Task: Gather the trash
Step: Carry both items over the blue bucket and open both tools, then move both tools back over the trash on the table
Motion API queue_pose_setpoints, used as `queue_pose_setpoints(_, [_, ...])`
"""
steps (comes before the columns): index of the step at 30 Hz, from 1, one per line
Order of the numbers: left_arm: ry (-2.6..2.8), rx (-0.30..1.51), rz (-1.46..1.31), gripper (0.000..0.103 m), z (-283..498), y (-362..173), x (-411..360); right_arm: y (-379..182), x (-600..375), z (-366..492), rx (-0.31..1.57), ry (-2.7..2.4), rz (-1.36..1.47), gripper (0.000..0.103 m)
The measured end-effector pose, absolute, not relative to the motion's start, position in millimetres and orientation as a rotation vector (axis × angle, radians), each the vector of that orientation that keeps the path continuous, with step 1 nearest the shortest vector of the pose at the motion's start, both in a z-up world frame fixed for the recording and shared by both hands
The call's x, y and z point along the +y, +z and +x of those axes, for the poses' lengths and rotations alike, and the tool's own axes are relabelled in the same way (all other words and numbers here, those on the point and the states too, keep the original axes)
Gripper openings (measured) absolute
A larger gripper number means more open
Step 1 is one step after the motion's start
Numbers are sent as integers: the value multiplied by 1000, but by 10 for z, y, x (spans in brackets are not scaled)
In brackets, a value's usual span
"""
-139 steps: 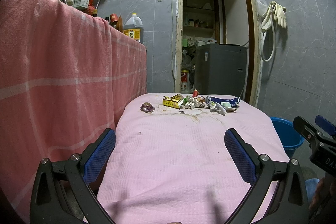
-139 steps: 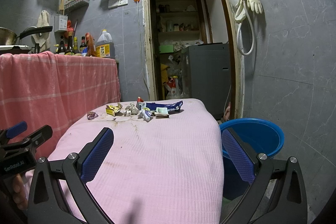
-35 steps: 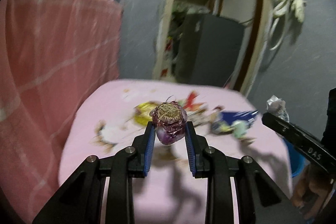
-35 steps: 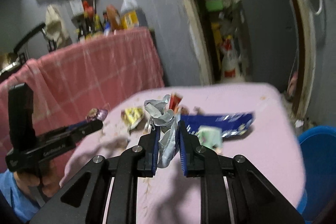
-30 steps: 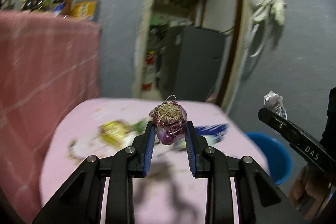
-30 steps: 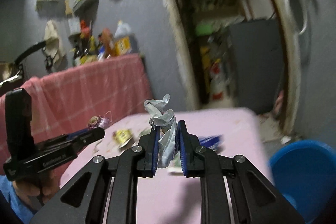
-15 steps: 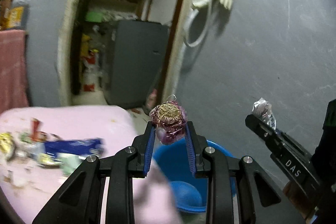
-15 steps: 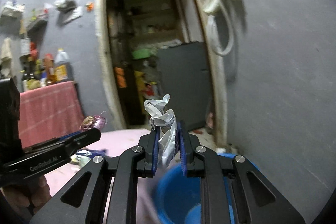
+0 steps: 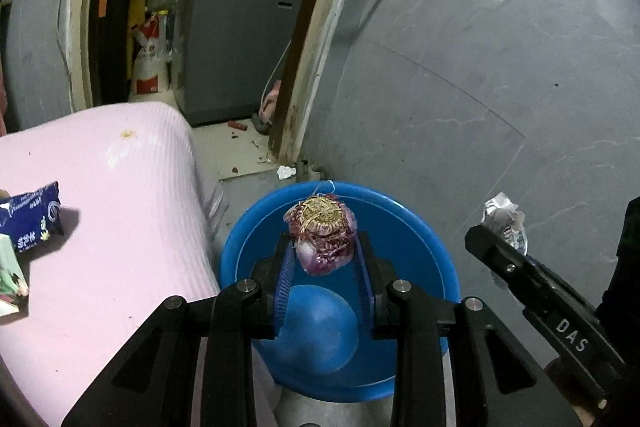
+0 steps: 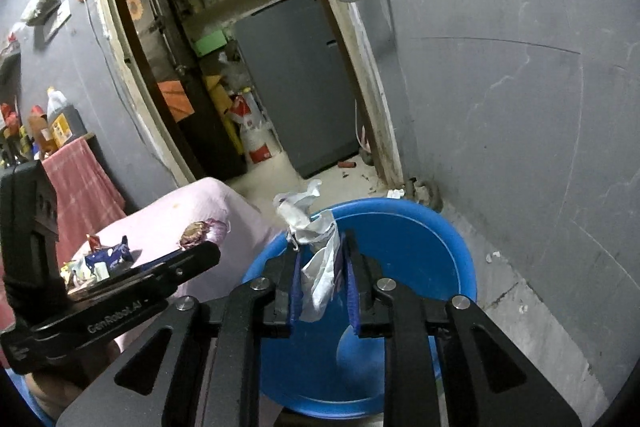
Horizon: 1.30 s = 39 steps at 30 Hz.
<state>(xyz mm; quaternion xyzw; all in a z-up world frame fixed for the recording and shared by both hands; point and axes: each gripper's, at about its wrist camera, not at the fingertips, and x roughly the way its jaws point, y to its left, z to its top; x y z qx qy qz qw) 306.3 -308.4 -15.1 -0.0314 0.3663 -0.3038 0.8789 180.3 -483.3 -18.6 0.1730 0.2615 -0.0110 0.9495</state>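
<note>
- Since the earlier frames we have swung both grippers away from the litter on the pink-covered desk [image 9: 120, 195]; the blue basin [image 9: 420, 227] now fills the lower centre of both wrist views.
- In the left wrist view, our left gripper [image 9: 323, 267] pinches the purple onion scrap [image 9: 320, 233] between its blue pads, at the centre of the frame, directly over the basin's open mouth.
- In the right wrist view, our right gripper [image 10: 323, 267] has its jaws opening; the crumpled white wrapper [image 10: 316, 247] hangs between them at the centre of the frame. It lies against the left pad, with a gap showing toward the right pad, above the basin's near rim.
- A blue packet [image 9: 34, 215] lies on the desk at the left edge of the left wrist view.
- The basin stands on the floor just beside the desk's corner, near the grey wall [image 9: 500, 67].
</note>
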Motion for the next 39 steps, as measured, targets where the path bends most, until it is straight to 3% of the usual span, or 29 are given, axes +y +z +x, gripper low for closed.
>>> queue_pose_setpoints(3, [-630,773,-86,26,3026,-174,-3077,-146,-4770,1859,532,-26,349,31])
queue_pose_setpoints(11, [-629,746,-116,40,2913,-56,-2942,-112,-4766,1875,503,-26,363,32])
queue_pose_setpoints(13, [-605,708,-120,55,2867,2,-2875,-61,-4734,1851,472,-25,353,41])
queue_pose_setpoints(14, [-577,670,-128,70,2824,33,-2813,-28,-4706,1834,451,-28,344,48])
queue_pose_setpoints(15, [-542,631,-135,85,2776,51,-2766,4,-4677,1815,429,-29,335,61])
queue_pose_setpoints(16, [-498,578,-143,89,2724,95,-2685,27,-4661,1799,414,-30,328,72])
queue_pose_setpoints(17, [-466,540,-149,95,2681,136,-2610,56,-4635,1783,397,-36,319,76])
queue_pose_setpoints(23, [-362,447,-119,97,2536,347,-2231,217,-4466,1726,293,-37,288,90])
queue_pose_setpoints(25, [-352,424,-116,97,2477,411,-2097,267,-4376,1688,258,-20,268,103])
queue_pose_setpoints(39, [-220,264,-120,101,2045,783,-917,616,-3549,1506,18,140,166,103])
